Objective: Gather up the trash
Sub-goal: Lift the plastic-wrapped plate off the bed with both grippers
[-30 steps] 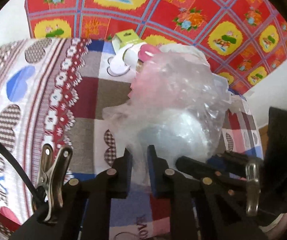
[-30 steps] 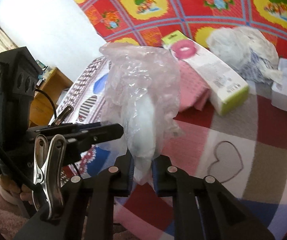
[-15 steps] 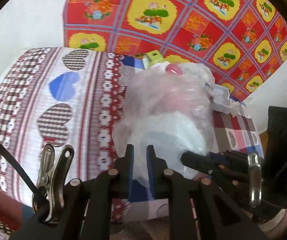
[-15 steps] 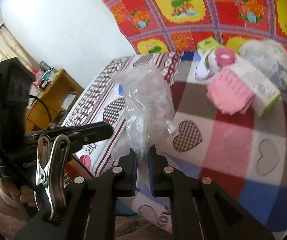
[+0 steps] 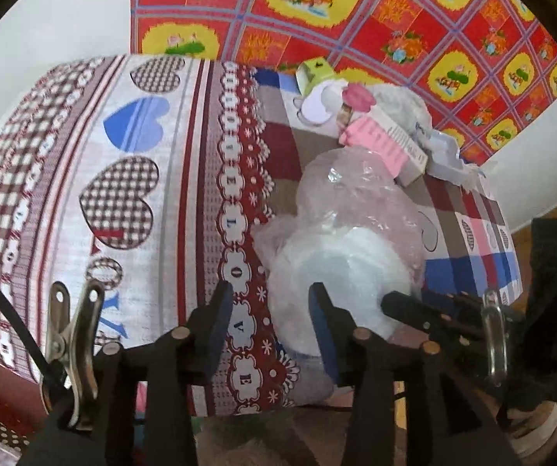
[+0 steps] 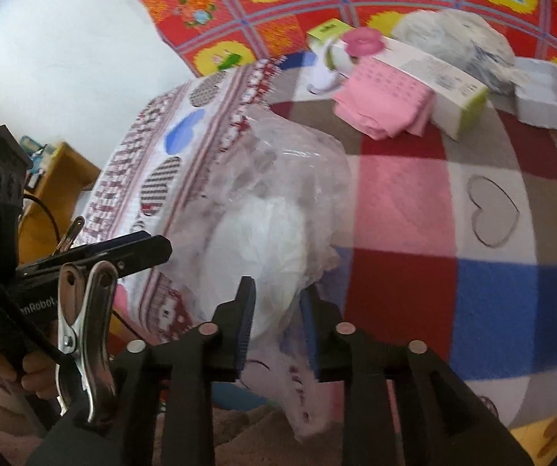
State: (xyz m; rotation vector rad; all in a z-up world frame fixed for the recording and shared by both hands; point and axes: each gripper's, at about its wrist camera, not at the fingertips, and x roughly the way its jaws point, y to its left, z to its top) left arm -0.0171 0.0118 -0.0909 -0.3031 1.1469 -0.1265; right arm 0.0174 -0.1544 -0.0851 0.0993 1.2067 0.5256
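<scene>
Between our left gripper's [image 5: 270, 312] fingers the quilt [image 5: 169, 202] shows bare on the left, and the bag [image 5: 340, 248] only brushes past the right finger; its jaws are opening and nothing is pinched. Our right gripper [image 6: 276, 310] has the bag's [image 6: 278, 209] lower fold between its fingers, but those jaws are opening too, and the pads look clear of the plastic, though blur there makes us less than sure. So both tools are letting go.

Just ahead of both grippers the bag slumps on the quilt at the near edge, clear plastic with a white wad [image 6: 263, 240] inside, so some trash is already bagged.

Farther back, well apart from the bag, more lies uncollected: a pink cloth [image 6: 385, 99] resting against a long box [image 6: 434, 81], a pink ring [image 6: 362, 40] on the box's far end, a white crumpled heap [image 6: 453, 37] and a white tray [image 6: 542, 97] beside it.

We judge the job partly done: one load is in, the far cluster remains, and the bag has just been set down.
</scene>
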